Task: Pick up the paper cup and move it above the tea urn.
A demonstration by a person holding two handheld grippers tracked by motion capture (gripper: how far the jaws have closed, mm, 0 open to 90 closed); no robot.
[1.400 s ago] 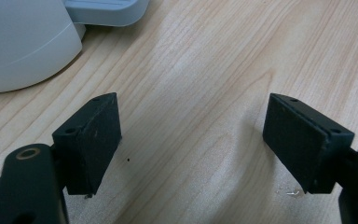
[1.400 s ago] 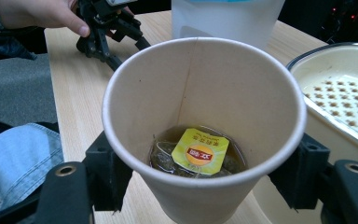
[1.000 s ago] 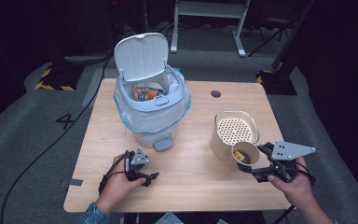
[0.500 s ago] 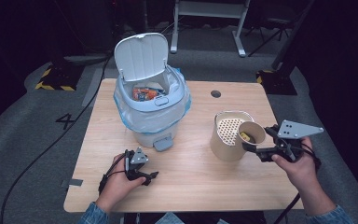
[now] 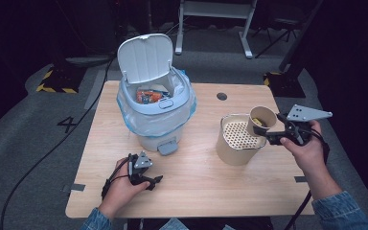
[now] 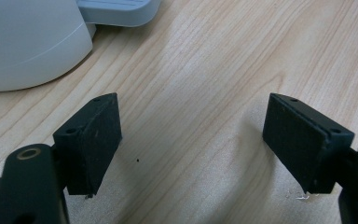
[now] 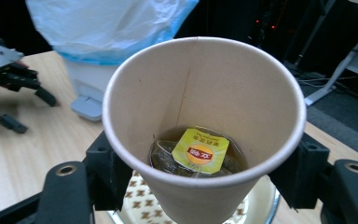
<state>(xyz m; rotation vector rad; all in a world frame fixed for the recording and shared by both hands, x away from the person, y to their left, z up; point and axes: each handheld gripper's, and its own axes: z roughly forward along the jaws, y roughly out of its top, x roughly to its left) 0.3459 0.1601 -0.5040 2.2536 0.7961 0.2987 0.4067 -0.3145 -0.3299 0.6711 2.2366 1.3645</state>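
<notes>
My right gripper [image 5: 266,134] is shut on a small paper cup [image 5: 261,120] and holds it tilted over the right rim of a beige container with a perforated strainer top [image 5: 237,139]. In the right gripper view the paper cup [image 7: 204,130] holds a wet tea bag with a yellow tag [image 7: 200,151], and the strainer [image 7: 142,200] shows below it. A white pedal bin [image 5: 155,103] with a blue bag liner stands open at the table's middle left, with wrappers inside. My left gripper [image 5: 154,180] rests open on the table in front of the bin; its pads [image 6: 93,140] hold nothing.
The bin's pedal [image 5: 166,147] juts toward the left gripper, and the bin's base [image 6: 28,42] is just ahead of it. A round cable hole [image 5: 222,96] sits at the table's [image 5: 206,182] far side. A white stand's legs [image 5: 211,12] are beyond.
My right gripper has lifted the paper cup from the table beside the strainer container up and back to its rim. The left gripper has stayed put.
</notes>
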